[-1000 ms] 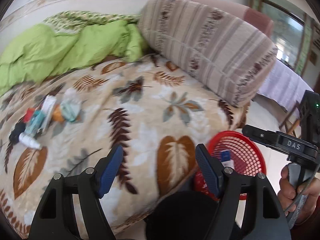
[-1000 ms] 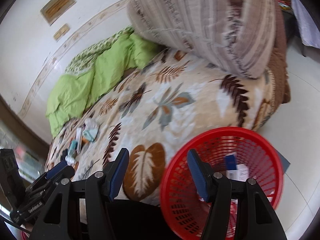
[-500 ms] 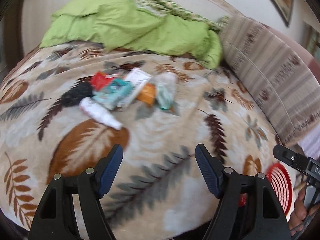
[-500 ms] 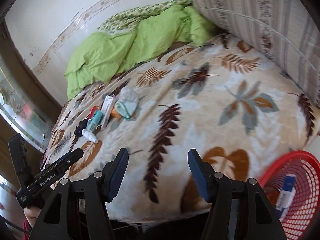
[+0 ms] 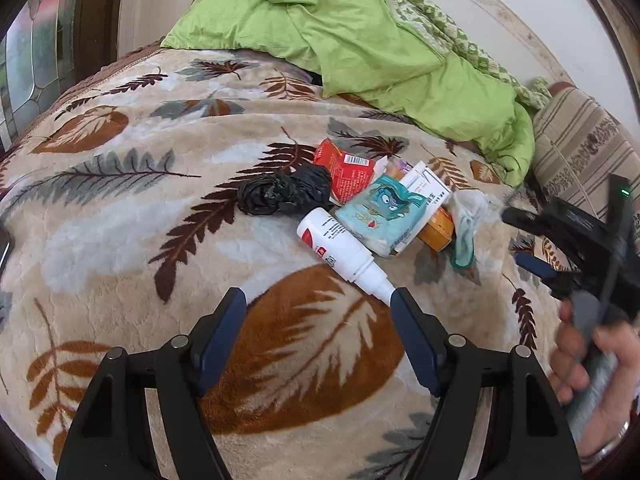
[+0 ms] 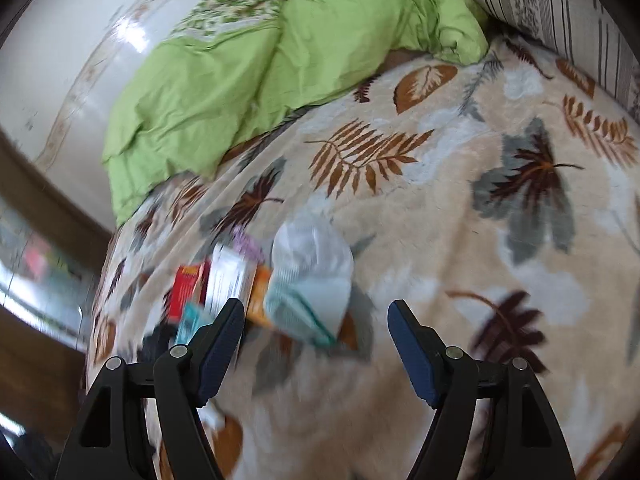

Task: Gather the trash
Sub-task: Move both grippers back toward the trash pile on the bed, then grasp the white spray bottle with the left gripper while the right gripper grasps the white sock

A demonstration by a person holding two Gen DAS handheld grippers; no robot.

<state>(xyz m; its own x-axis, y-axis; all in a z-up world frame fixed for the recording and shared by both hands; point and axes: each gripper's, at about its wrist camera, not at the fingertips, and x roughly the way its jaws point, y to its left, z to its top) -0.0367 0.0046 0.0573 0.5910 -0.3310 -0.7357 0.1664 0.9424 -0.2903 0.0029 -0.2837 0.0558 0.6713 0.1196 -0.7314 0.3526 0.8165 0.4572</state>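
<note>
My left gripper [image 5: 318, 304] hangs wide open and empty over the leaf-print blanket [image 5: 120, 216], the nozzle of a white bottle [image 5: 340, 250] just ahead of its right finger. Beyond the bottle, the trash lies heaped together: a crumpled black bag [image 5: 284, 194], a red packet [image 5: 346, 168], a teal pouch [image 5: 382, 216]. My right gripper [image 6: 316, 320], equally agape and holding nothing, hovers near a blurred white-and-teal wrapper [image 6: 312, 280] straight ahead, a green quilt [image 6: 280, 64] farther off.
</note>
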